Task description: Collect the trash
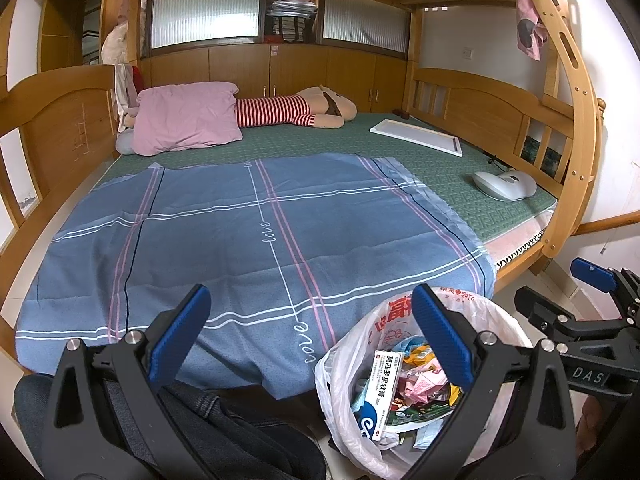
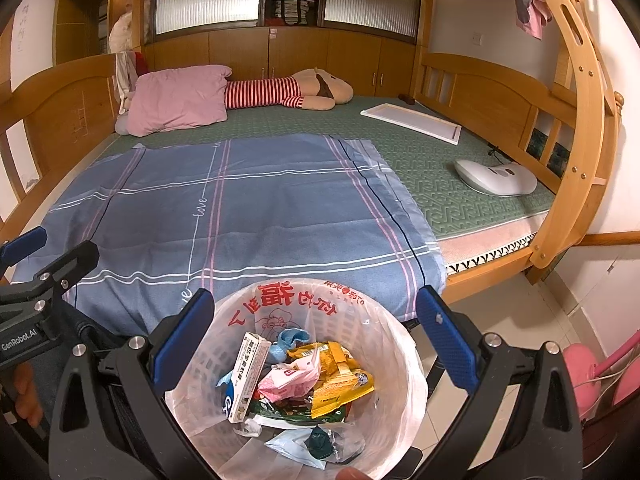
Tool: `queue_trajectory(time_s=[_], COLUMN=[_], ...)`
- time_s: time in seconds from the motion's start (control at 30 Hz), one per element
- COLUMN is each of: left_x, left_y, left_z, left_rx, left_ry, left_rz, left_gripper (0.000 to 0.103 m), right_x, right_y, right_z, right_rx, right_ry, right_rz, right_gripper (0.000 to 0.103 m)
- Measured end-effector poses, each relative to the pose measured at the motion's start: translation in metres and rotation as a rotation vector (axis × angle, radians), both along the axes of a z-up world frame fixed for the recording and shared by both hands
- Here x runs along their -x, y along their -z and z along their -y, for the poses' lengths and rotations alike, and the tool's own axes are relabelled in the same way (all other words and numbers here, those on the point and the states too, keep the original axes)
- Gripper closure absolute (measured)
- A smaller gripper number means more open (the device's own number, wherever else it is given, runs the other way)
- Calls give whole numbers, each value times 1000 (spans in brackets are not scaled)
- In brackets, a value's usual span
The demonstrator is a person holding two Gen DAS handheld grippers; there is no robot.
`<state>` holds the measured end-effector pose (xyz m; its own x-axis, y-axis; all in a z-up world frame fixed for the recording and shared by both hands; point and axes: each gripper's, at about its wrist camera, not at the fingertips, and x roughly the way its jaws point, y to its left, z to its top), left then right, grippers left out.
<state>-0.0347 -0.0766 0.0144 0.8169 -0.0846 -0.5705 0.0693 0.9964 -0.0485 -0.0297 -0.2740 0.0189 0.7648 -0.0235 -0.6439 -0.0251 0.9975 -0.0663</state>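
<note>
A white waste basket lined with a plastic bag point(image 2: 392, 344) stands on the floor at the foot of the bed. Inside lie several wrappers, among them a white medicine box point(image 2: 249, 376), a yellow snack packet point(image 2: 340, 380) and a pink wrapper point(image 2: 286, 380). My right gripper point(image 2: 312, 336) hangs open directly above the basket, nothing between its fingers. My left gripper point(image 1: 312, 332) is open too, over the blue sheet's point(image 1: 248, 232) front edge, its right finger point(image 1: 440, 332) over the bag point(image 1: 352, 360). The right gripper also shows at the far right of the left wrist view point(image 1: 576, 300).
A pink pillow point(image 1: 184, 118), a striped plush toy point(image 1: 296, 110), a white board point(image 1: 416, 136) and a white oval device point(image 1: 506, 184) lie on the green mattress. A wooden ladder point(image 2: 576, 128) rises at the right. Pink objects point(image 2: 592, 376) sit on the floor, a dark bag point(image 1: 240, 432) below.
</note>
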Motion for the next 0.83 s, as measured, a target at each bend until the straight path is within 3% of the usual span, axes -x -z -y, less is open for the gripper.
queue_trajectory(time_s=[0.83], left_x=[-4], left_y=[4], left_z=[1], left_rx=[6], left_ry=[-5], left_rz=[-23], left_gripper=[3], right_x=[-2], right_y=[3], right_z=[3], right_rx=[-29], right_ry=[51], right_rz=[-24], right_gripper=[4])
